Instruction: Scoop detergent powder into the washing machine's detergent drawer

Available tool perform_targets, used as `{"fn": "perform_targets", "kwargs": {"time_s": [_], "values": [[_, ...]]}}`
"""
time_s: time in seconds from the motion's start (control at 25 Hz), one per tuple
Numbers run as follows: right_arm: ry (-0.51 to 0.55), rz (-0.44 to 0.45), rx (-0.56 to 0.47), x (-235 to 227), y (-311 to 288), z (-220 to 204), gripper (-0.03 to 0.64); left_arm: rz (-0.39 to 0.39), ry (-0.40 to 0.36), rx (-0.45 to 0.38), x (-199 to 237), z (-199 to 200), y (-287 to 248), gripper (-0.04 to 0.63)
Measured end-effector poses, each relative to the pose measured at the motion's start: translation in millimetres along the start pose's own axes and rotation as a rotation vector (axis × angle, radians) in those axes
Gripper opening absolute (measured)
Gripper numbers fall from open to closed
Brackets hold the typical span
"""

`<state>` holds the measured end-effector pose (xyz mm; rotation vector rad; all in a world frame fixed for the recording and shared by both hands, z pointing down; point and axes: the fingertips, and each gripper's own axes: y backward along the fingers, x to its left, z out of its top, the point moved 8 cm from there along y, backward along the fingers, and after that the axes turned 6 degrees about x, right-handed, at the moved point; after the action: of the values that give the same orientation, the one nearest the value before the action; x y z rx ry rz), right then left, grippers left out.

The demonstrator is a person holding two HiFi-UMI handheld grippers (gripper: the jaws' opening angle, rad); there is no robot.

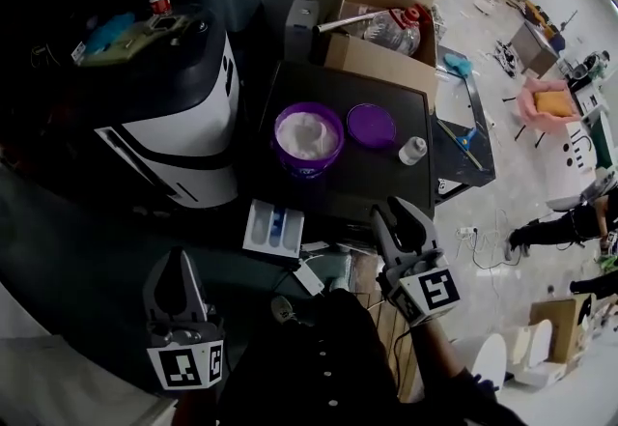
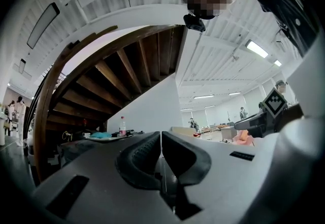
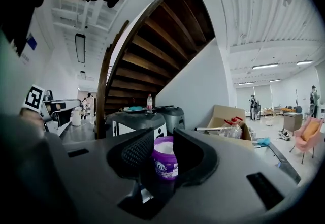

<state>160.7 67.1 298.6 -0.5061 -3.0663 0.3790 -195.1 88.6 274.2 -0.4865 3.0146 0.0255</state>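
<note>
Tub (image 1: 309,137) of powder stands open at the centre of the table (image 1: 357,181), with the lid (image 1: 371,125) just beside it toward the right edge. Right gripper (image 1: 394,213) is at the near edge, jaws apart and empty. In its own view the tub lies dead ahead, framed between the jaws but well beyond them. Left gripper (image 1: 179,262) is closed on nothing and farther off. Drawer (image 1: 273,226) lies by the near-left corner, between both grippers
</note>
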Motion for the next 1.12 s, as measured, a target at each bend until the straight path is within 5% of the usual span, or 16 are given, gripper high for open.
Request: {"fn": "perform_targets", "kwargs": {"time_s": [0.2,0.76,1.12], "values": [[0.011,0.106,0.155,-25,-64,4,0.117,0.018,-0.002,0.012,-2,-5,-28,0.023],[-0.002,0.412,0.803,-63,-239,-29,0.092,0.154,0.044,0.118,-27,-23,-101,0.023],[-0.074,0.390,0.957,-65,-268,-41,0.091,0.168,0.087,0.186,-26,-47,-115,0.023]]}}
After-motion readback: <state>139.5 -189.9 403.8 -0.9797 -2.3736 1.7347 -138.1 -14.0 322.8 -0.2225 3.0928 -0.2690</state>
